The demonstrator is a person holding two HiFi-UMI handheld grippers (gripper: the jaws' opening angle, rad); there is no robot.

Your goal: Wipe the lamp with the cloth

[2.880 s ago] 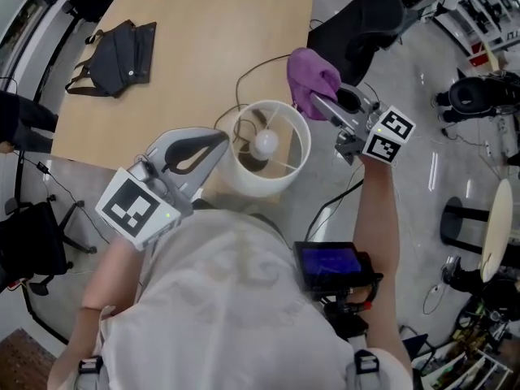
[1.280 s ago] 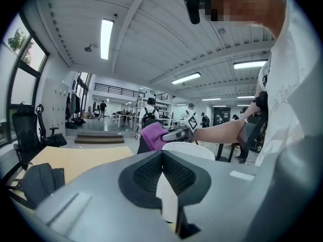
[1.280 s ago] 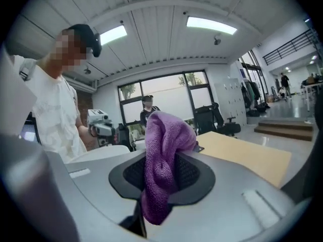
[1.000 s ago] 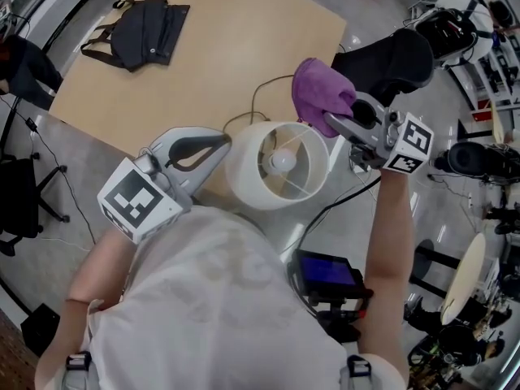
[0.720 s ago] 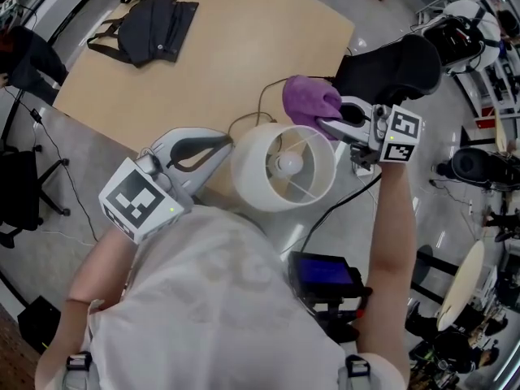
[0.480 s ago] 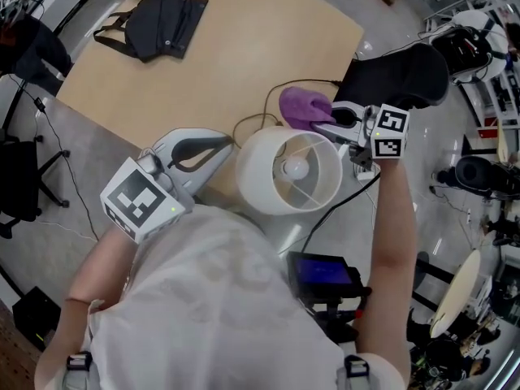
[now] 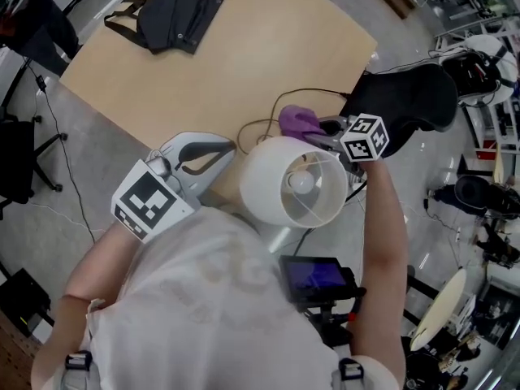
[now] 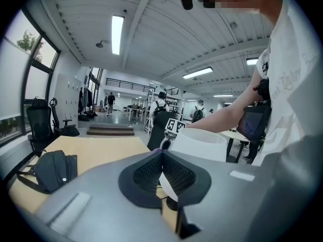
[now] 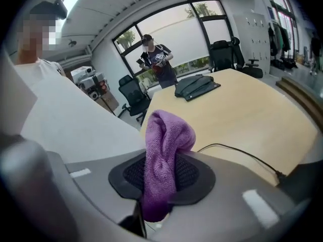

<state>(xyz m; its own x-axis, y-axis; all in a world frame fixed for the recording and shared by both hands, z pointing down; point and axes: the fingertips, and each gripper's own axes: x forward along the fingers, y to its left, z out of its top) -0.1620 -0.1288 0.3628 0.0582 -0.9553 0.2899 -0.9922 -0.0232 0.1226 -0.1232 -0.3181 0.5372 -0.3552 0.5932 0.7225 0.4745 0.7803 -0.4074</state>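
Observation:
The lamp's white shade stands at the near table edge, its bulb visible inside. A purple cloth hangs just behind the shade, low near the tabletop, and my right gripper is shut on it. In the right gripper view the cloth is bunched between the black pads and sticks up past them. My left gripper is left of the shade, close to its wall, with its tips together and nothing between them. The shade fills the space just past the left gripper.
The wooden table carries a black bag at its far left and the lamp's black cable. A black office chair stands to the right. A small screen hangs at my chest. A person stands beyond the table.
My right gripper has sunk with the cloth from above the shade's rim to behind the shade, near the tabletop. The left gripper has dipped only slightly.

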